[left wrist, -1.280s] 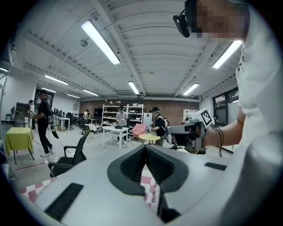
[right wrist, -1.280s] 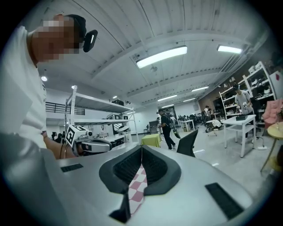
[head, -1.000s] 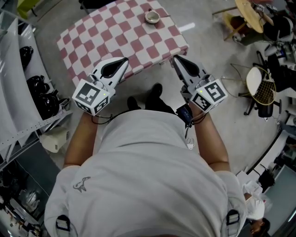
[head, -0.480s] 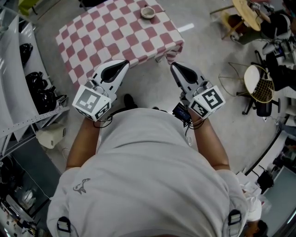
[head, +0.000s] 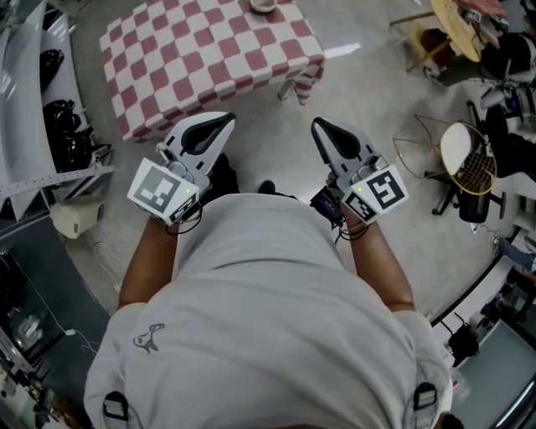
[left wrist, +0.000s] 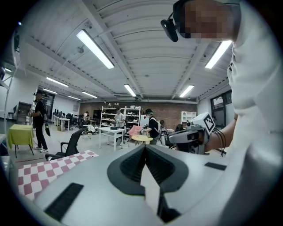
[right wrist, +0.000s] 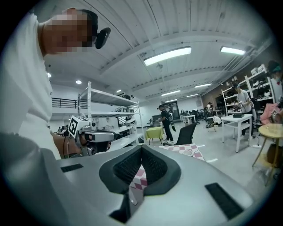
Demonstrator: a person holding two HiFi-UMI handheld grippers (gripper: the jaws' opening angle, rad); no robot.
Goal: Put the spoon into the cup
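The cup (head: 262,4) stands at the far edge of the checked table (head: 201,59), cut by the top of the head view; the spoon cannot be made out at this size. The cloth's near hem runs slantwise from the left corner up to the right corner, and past it lies bare grey floor (head: 276,126). The left gripper (head: 219,124) is held in front of the person's shirt (head: 260,318), its tip just short of the hem, well apart from the cup. The right gripper (head: 325,130) hangs beside it over open floor, a gap between the two. In its own view the left gripper (left wrist: 144,148) has its jaws together at the tips, nothing between them; the right gripper (right wrist: 141,148) likewise is closed on nothing. A shelf rack (head: 63,134) lines the left side, and a racket (head: 473,163) lies among clutter at the right
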